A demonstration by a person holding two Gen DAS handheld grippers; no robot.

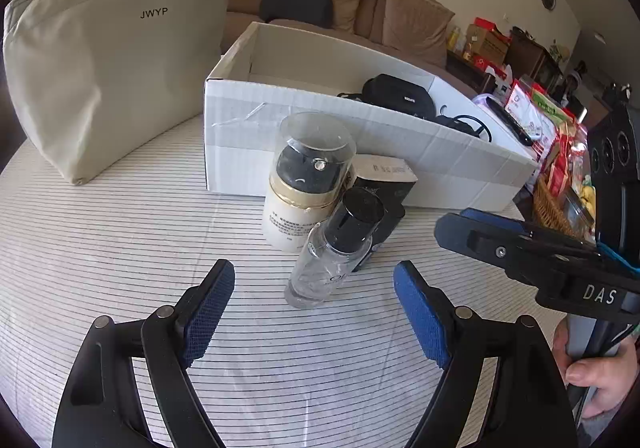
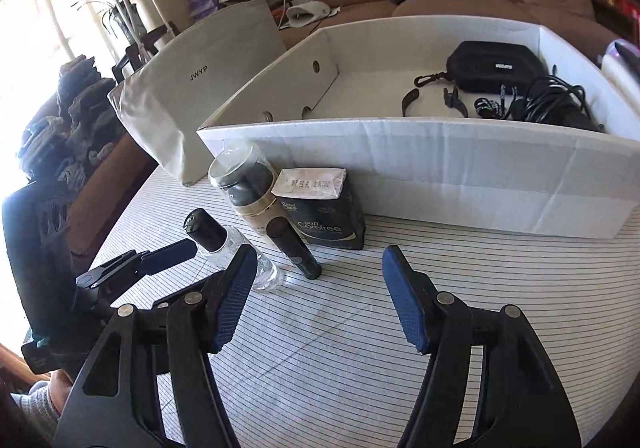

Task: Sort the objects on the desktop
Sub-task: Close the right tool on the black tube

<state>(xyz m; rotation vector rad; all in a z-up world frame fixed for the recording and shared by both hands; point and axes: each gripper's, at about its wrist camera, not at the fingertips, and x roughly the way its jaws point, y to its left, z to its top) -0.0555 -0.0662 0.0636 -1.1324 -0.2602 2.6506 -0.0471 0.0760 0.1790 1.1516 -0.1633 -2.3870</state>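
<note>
- Nearest me, my left gripper (image 1: 314,306) has its jaws spread apart, nothing between the pads; my right gripper (image 2: 320,294) is likewise apart and empty, both above the striped tablecloth (image 1: 100,248).
- Just beyond stands the clear bottle (image 1: 334,252) with a black cap, crowded against a slim dark tube (image 2: 294,248), a cream jar (image 1: 306,184) and a black packet (image 2: 320,208).
- My worry: closing on the bottle could nudge its neighbours and topple the tall, narrow ones.
- Behind is the white box (image 1: 360,136), holding a black pouch (image 2: 496,66) and cables (image 2: 556,102); the beige bag (image 1: 104,64) stands to its left.
</note>
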